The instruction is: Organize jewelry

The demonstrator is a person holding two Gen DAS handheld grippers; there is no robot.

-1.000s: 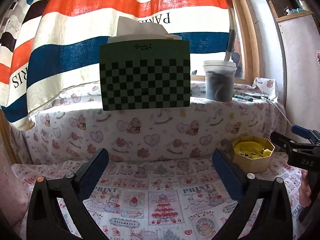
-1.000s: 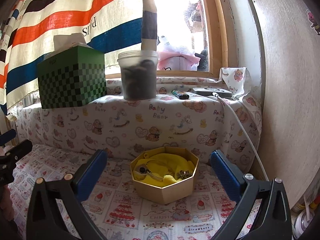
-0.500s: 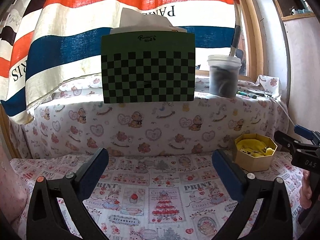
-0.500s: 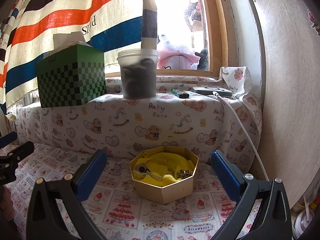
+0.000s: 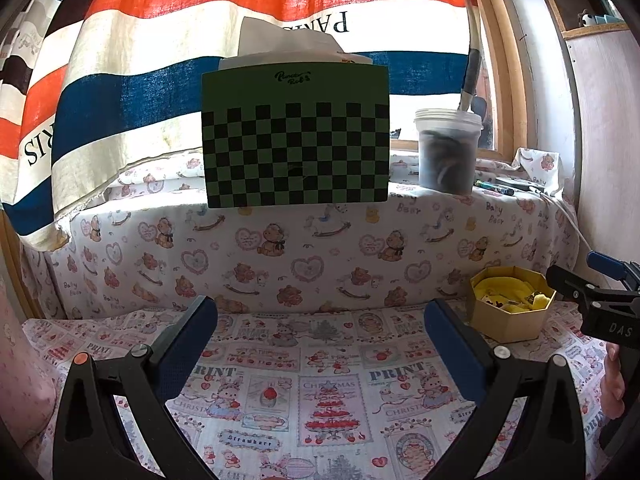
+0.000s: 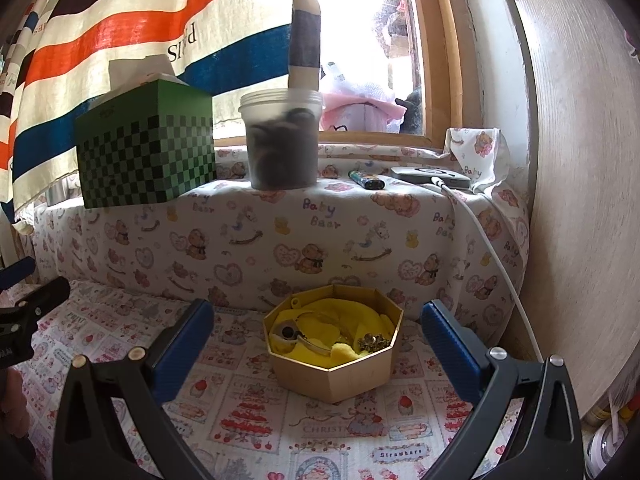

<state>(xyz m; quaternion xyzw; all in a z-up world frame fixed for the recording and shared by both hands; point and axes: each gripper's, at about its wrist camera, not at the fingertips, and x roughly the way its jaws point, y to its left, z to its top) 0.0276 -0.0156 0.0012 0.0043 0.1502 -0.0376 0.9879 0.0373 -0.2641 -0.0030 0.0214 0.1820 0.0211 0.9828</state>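
Observation:
An octagonal tan jewelry box (image 6: 340,372) with yellow lining sits on the printed cloth; inside lie a gold trinket cluster (image 6: 374,342), a silver bangle (image 6: 316,345) and a round ring piece (image 6: 287,332). My right gripper (image 6: 316,338) is open and empty, its blue fingers either side of the box, a little in front of it. My left gripper (image 5: 320,332) is open and empty over bare cloth; the box (image 5: 510,308) is at its right, with the right gripper's tip (image 5: 588,292) beside it.
A raised ledge covered in bear-print cloth (image 6: 280,236) runs behind. On it stand a green checkered tissue box (image 5: 296,136), a lidded plastic jar (image 6: 282,140), a lighter (image 6: 366,179) and a grey device with a white cable (image 6: 430,174). A wooden panel (image 6: 580,200) stands right.
The left gripper's view has tilted up and drawn slightly back, so the tissue box sits higher. The right gripper has barely moved. Both stay open.

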